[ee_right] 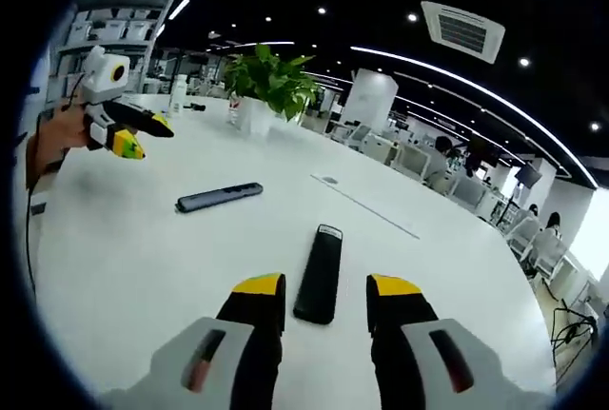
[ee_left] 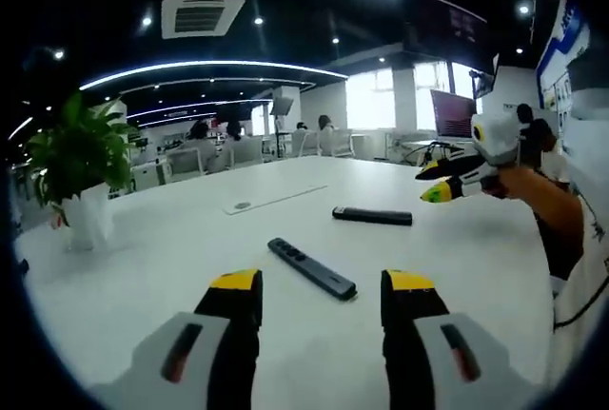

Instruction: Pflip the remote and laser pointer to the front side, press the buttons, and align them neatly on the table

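Observation:
A slim dark grey laser pointer (ee_left: 311, 268) lies on the white table (ee_left: 171, 258) with its buttons facing up, just ahead of my left gripper (ee_left: 322, 283), whose jaws stand open on either side of its near end. Farther right lies a plain black remote (ee_left: 372, 215). In the right gripper view the remote (ee_right: 320, 273) points away from me, its near end between the open jaws of my right gripper (ee_right: 326, 286). The laser pointer (ee_right: 219, 197) lies to the left there. The right gripper (ee_left: 440, 185) hovers above the table's right side; the left gripper (ee_right: 143, 136) hovers at upper left.
A potted green plant (ee_left: 81, 158) in a white pot stands at the table's left side, also seen as the plant (ee_right: 271, 82) at the far edge. A flat cable cover (ee_left: 243, 206) sits mid-table. Office chairs, desks and people fill the background.

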The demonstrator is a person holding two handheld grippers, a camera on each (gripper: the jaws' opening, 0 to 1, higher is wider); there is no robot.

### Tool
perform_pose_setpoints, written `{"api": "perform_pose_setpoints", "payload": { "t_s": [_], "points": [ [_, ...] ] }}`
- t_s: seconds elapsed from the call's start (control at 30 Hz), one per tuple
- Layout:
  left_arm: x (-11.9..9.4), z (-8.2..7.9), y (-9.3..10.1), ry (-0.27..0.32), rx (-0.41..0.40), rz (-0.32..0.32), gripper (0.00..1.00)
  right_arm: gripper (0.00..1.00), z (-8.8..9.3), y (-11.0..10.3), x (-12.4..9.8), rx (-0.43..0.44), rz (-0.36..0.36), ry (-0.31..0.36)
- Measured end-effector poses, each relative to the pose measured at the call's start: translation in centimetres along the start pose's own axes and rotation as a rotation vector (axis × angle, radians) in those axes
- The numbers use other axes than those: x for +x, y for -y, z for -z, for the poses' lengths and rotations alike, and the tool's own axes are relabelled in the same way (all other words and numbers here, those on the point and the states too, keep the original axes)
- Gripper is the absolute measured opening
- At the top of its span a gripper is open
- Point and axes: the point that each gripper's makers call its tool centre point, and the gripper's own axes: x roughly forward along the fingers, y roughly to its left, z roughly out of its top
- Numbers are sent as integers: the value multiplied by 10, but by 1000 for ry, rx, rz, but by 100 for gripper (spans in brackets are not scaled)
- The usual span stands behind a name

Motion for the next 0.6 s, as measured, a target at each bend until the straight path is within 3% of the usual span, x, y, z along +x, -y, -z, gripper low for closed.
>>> {"api": "perform_pose_setpoints", "payload": {
  "t_s": [0.5,0.57,0.6],
  "points": [
    [-1,0,5,-15,1,22,50,39,12,-11,12,47,-16,-20],
    [-2,1,10,-16,9,34,50,43,10,-8,12,136,-41,16],
    [-2,2,11,-19,11,37,50,45,10,-9,13,139,-61,20]
  ]
}}
